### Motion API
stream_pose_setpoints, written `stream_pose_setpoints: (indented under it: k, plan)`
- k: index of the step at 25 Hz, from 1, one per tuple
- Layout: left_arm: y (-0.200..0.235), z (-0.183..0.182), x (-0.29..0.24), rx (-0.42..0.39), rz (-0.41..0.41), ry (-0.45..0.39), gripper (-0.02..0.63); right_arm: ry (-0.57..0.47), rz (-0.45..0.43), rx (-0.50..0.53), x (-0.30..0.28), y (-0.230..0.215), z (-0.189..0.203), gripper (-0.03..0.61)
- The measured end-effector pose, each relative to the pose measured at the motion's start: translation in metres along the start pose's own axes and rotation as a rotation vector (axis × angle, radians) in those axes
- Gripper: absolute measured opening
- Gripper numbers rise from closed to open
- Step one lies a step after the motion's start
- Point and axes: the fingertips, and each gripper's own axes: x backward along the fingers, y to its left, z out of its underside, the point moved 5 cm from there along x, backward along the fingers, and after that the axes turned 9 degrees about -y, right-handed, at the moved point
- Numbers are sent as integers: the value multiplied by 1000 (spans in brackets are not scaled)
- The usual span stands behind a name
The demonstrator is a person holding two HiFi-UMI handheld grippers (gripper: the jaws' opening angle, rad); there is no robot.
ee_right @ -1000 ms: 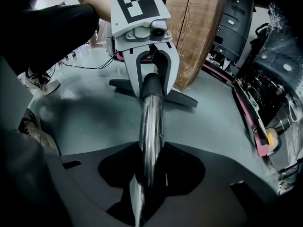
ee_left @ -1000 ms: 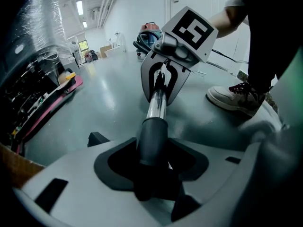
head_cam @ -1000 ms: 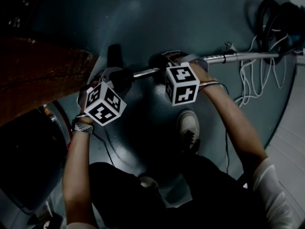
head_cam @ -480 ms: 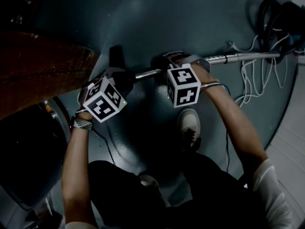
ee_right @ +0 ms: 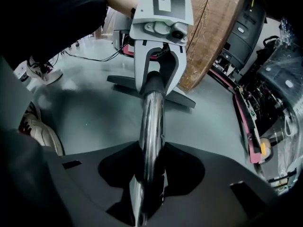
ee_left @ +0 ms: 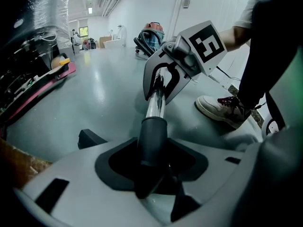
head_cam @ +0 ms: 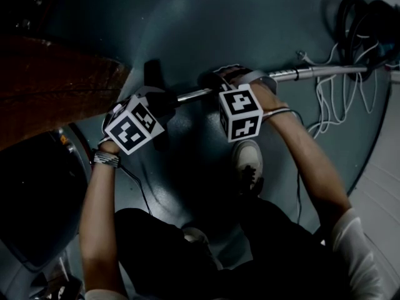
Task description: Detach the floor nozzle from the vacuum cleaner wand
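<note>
Left gripper (ee_left: 152,174) clamped on collar (ee_left: 152,138); right gripper (ee_right: 147,174) clamped on wand (ee_right: 152,122); wand axis runs grip to grip; nozzle (ee_right: 184,98) just beyond left grip; pull apart along that axis, I'd say.

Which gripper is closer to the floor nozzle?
Left. The left gripper is clamped on the dark neck that runs straight into the floor nozzle. The right gripper is clamped on the shiny wand, farther from the nozzle, beyond the left gripper.
</note>
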Motion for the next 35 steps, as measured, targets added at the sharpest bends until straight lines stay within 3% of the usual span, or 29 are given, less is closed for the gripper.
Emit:
stream_pose_setpoints:
  k: [10, 19, 28, 35]
  plan:
    - [-8, 2, 2, 42, 75, -22, 190, -9, -2, 21, 5, 8, -3, 152]
    - [-13, -2, 5, 60, 111, -55, 190, 39, 30, 100, 8, 13, -4, 155]
    - [-16, -13, 15, -77, 25, -65, 183, 22, 45, 60, 20, 6, -6, 152]
    - [-22, -10, 17, -159, -10, -14, 183, 4, 34, 42, 22, 8, -10, 152]
